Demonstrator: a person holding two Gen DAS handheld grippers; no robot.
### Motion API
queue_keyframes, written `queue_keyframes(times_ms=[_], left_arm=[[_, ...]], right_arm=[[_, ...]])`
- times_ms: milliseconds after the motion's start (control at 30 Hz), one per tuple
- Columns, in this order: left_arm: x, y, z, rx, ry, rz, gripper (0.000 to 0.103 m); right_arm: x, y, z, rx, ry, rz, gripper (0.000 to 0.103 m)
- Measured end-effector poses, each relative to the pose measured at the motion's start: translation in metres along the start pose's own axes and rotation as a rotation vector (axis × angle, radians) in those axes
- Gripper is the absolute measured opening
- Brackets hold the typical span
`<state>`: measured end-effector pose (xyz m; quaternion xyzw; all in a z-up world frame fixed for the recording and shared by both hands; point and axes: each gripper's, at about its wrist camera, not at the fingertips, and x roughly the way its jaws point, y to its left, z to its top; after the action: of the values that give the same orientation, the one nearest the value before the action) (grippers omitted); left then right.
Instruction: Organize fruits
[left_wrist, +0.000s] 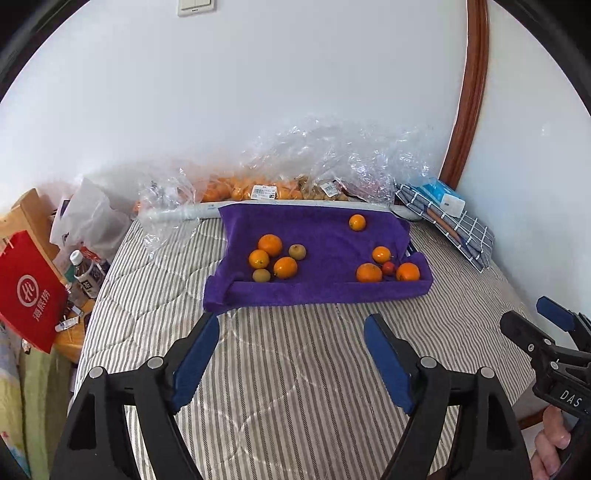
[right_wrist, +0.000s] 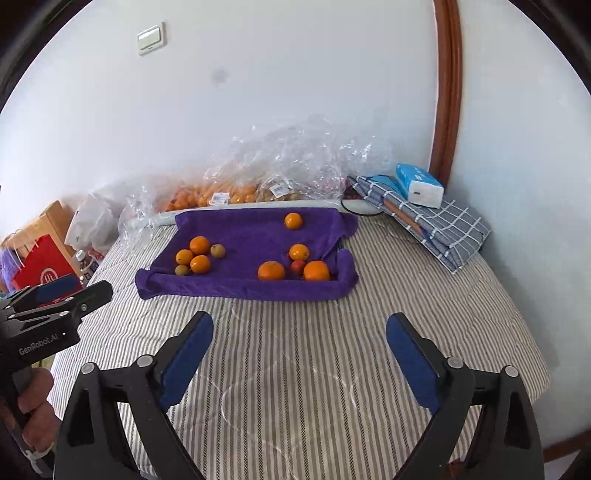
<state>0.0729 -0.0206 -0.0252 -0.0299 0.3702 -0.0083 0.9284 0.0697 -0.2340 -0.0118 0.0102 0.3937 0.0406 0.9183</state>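
Observation:
A purple towel (left_wrist: 317, 288) (right_wrist: 240, 288) lies on the striped bed. On its left sit three oranges (left_wrist: 270, 245) (right_wrist: 199, 245) with two small brownish-green fruits (left_wrist: 297, 252) (right_wrist: 218, 250). On its right sit three oranges (left_wrist: 369, 273) (right_wrist: 271, 270) and a small red fruit (left_wrist: 388, 268) (right_wrist: 297, 266). One orange (left_wrist: 357, 222) (right_wrist: 293, 220) lies alone at the back. My left gripper (left_wrist: 295, 339) (right_wrist: 70, 291) is open and empty, short of the towel. My right gripper (right_wrist: 299, 339) (left_wrist: 535, 317) is open and empty beside it.
Clear plastic bags of fruit (left_wrist: 258, 190) (right_wrist: 229, 194) lie along the wall behind the towel. A folded checked cloth (right_wrist: 436, 221) with a tissue pack (right_wrist: 419, 184) sits at the back right. A red bag (left_wrist: 27, 291) and a bottle (left_wrist: 86, 273) stand left of the bed.

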Motion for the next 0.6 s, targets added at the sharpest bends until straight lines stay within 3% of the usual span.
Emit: queue_keyframes(times_ms=[600], left_arm=[[-0.016, -0.002, -0.007, -0.011, -0.024, 0.007, 0.08]], right_arm=[[-0.022, 0.0, -0.013, 0.015, -0.009, 0.005, 0.096]])
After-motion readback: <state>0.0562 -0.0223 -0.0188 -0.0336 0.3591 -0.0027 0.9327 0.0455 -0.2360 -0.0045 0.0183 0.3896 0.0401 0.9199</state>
